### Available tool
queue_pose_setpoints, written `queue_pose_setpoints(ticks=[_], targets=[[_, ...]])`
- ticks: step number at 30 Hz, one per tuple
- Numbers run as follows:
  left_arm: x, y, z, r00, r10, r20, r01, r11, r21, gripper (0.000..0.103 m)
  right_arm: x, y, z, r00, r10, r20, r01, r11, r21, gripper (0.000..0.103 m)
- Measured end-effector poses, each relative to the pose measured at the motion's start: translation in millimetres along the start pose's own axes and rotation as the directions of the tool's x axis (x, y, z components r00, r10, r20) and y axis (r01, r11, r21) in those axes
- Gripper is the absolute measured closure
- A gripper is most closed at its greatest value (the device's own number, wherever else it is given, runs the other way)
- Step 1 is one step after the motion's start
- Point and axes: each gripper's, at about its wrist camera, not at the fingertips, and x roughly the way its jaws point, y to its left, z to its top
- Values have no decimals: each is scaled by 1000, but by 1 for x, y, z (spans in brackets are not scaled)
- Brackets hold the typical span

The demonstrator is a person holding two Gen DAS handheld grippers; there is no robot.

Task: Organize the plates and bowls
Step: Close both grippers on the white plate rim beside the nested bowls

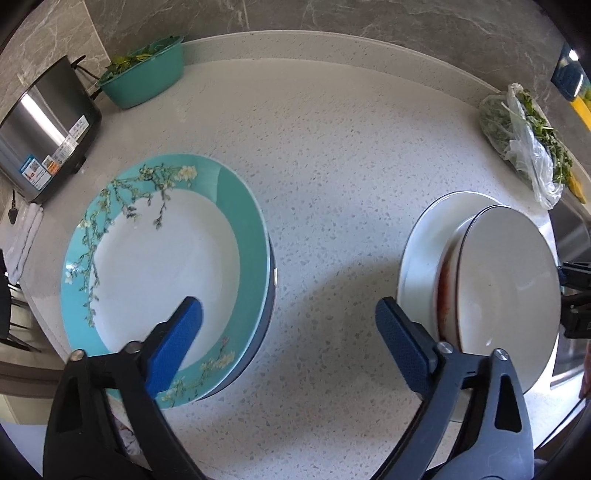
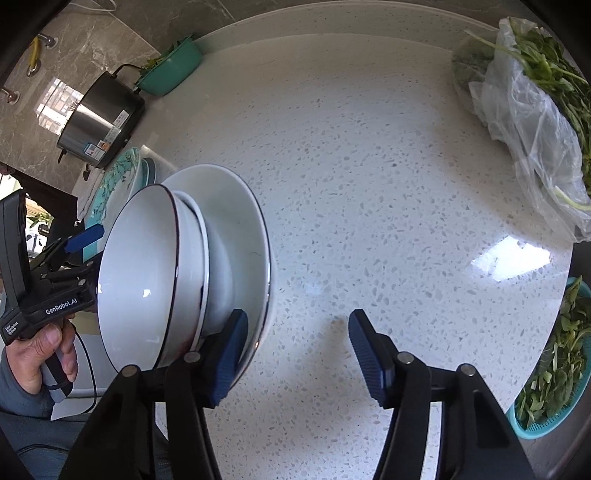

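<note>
Speckled white stone countertop [image 1: 325,155] is running across a kitchen corner, backed by a grey marbled wall [image 1: 369,18]. At the far left a stainless steel cooker [image 1: 44,129] is standing with its cord trailing, and just beside it a teal basin of greens [image 1: 146,77] is sitting against the wall. Along the right edge a clear plastic bag of leafy greens [image 2: 535,122] is lying on the counter, and near the front right corner a teal colander of leaves [image 2: 554,373] is resting. Sunlight is making a bright patch on the stone near the bag.

Nothing is lying on the bare stretch of counter between the two piles of crockery. On the left a teal-rimmed plate with blossom branches [image 1: 166,273] is sitting on top of at least one more plate. The left gripper [image 1: 288,325] is hovering with its jaws standing wide apart, one blue pad over that plate's white centre, the other near the white stack, gripping nothing.

On the right a white bowl with a dark rim [image 2: 144,277] is nesting in another bowl on a white plate [image 2: 243,229]. The right gripper [image 2: 295,350] is standing open, its left pad over the plate's rim, its jaws clamping nothing. A person's hand [image 2: 48,354] is holding the left gripper's handle.
</note>
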Motion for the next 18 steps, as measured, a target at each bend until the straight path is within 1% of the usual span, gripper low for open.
queue_pose_setpoints(ticks=[3,5,12,18], targets=[[-2,-5,1,1000,-5,8,5,1000,8,21,2,-2,-1,1000,16,4,-16,1000,3,44],[-3,-7,1,1000,-7,7,7,1000,8,23,2,-3,-1,1000,23,6,-24,1000,8,44],[-7,-7,-6,1000,-14,-4,14,1000,-6,24,-2,-7,-7,999,38,18,-38,999,21,44],[-18,-4,-11,1000,-27,5,27,1000,-15,24,-4,-9,-8,999,42,22,-42,999,23,44]])
